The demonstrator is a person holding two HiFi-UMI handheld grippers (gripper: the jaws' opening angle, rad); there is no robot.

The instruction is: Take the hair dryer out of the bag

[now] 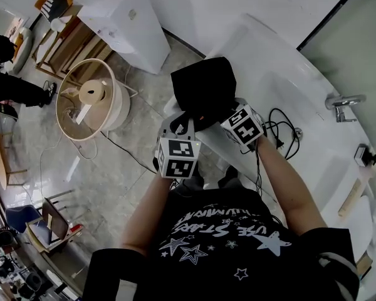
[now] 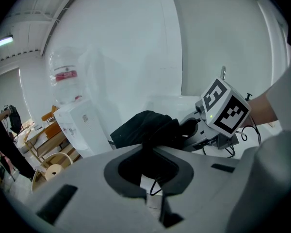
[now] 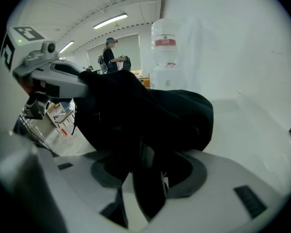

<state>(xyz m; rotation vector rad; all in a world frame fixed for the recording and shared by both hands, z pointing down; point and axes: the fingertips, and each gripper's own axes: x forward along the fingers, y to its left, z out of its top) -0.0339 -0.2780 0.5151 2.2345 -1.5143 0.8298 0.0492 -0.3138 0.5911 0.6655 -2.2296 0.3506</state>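
- The black bag (image 1: 203,89) sits on the rim of the white bathtub (image 1: 288,74), at the end well away from the tap (image 1: 343,102).
- Left gripper (image 2: 145,149): the jaws are fully together, with a fold of the bag's lower edge pinched between them. It is on the outer side of the bathtub rim, just below the bag.
- Right gripper (image 3: 145,169): the jaws stand wide apart. Black bag cloth fills the space between them, and light gaps show on either side of it. The pads are not seen pressing. It is over the bathtub rim, on the bag's tap side, with its tips in the cloth.
- The two grippers are close together at the bag's near edge.
- Hair dryer: no view shows it — only the bag's bulged black cloth lies ahead of both grippers.
- A black cable (image 1: 282,127) lies on the bathtub rim just beside the right gripper, toward the tap.
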